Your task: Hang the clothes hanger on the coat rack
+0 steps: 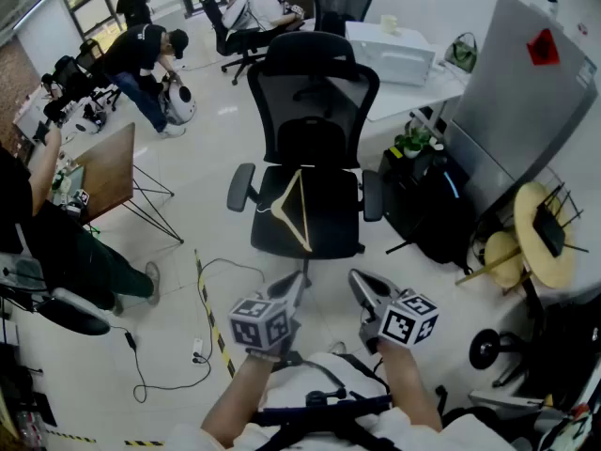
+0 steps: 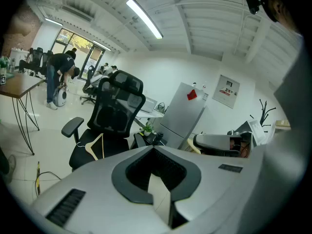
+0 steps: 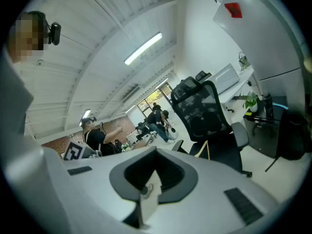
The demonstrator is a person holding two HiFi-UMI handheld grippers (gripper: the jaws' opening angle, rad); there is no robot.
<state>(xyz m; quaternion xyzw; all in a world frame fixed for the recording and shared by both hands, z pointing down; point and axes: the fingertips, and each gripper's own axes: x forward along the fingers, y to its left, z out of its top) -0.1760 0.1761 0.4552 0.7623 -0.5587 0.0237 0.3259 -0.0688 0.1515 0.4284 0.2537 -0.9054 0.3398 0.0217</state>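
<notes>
A light wooden clothes hanger (image 1: 294,210) lies flat on the seat of a black office chair (image 1: 310,130) in the middle of the head view. It also shows on the seat in the left gripper view, hanger (image 2: 95,146), and in the right gripper view, hanger (image 3: 204,149). My left gripper (image 1: 292,288) and right gripper (image 1: 363,287) are side by side just short of the chair's front edge, both shut and holding nothing. A thin dark coat rack (image 1: 561,195) with a straw hat (image 1: 539,236) on it stands at the right edge; its branches (image 2: 265,112) show in the left gripper view.
Black bags (image 1: 432,209) and a tall grey cabinet (image 1: 526,92) stand right of the chair, with a white desk (image 1: 394,54) behind them. A wooden table (image 1: 108,169) and several people are at the left. A cable (image 1: 200,348) and striped tape (image 1: 212,314) lie on the floor.
</notes>
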